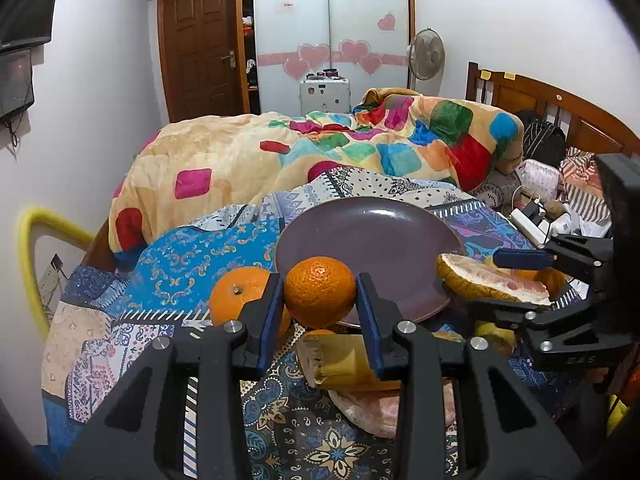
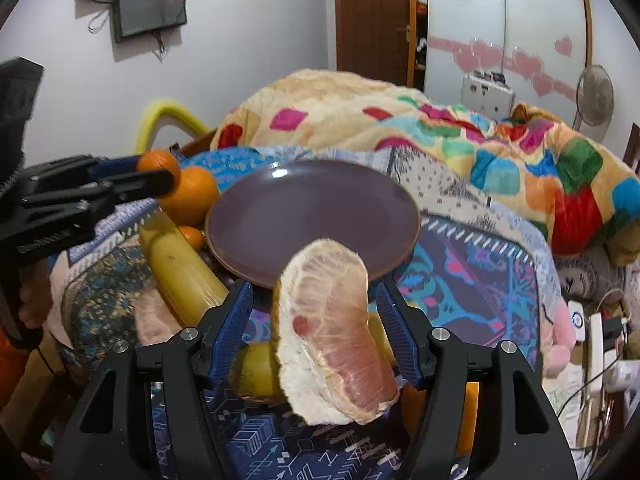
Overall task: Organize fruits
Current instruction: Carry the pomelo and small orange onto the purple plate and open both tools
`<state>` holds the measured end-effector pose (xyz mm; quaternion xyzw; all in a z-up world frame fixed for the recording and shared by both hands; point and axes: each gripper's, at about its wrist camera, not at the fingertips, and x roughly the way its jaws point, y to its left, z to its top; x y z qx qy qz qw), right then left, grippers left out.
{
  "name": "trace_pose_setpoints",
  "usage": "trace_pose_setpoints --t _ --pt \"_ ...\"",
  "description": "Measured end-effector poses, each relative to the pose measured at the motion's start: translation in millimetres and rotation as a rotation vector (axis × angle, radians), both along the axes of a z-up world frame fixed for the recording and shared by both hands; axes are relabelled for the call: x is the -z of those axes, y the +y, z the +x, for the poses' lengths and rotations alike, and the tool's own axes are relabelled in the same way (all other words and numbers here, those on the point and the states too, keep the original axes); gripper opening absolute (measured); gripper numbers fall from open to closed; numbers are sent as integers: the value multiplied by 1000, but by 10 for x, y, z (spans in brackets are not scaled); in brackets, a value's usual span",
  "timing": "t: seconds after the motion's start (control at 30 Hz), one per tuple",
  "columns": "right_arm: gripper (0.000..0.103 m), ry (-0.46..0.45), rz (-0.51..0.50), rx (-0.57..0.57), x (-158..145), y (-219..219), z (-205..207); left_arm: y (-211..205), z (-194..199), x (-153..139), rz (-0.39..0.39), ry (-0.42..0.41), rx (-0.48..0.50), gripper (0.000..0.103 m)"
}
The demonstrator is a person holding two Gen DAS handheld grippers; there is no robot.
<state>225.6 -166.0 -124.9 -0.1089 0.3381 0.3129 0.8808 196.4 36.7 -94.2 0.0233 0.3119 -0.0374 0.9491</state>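
Observation:
My left gripper (image 1: 319, 298) is shut on an orange (image 1: 320, 291), held just above the near rim of the purple plate (image 1: 372, 236). A second orange (image 1: 236, 296) lies on the bedspread to its left. My right gripper (image 2: 314, 316) has a pomelo segment (image 2: 330, 328) between its fingers; blue pads stand a little off its sides, so the grip is unclear. In the left wrist view the same segment (image 1: 492, 282) sits at the plate's right edge. The plate (image 2: 312, 216) is bare. A yellow sugarcane-like stick (image 2: 180, 268) lies left of it.
The plate rests on a patterned bedspread (image 1: 192, 256). A bunched colourful blanket (image 1: 360, 144) lies behind. More pomelo pieces (image 1: 372, 408) and a small orange (image 2: 192, 236) lie near the plate. Power strips and cables (image 2: 596, 344) sit at the right.

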Motion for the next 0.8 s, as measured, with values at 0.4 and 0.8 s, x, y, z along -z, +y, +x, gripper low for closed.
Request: trace_pose_setpoints --t 0.4,0.8 --pt "47 -12 8 26 -19 12 16 -27 161 31 8 23 10 36" --pt "47 -88 40 73 -389 115 360 -24 677 -71 71 66 -5 36"
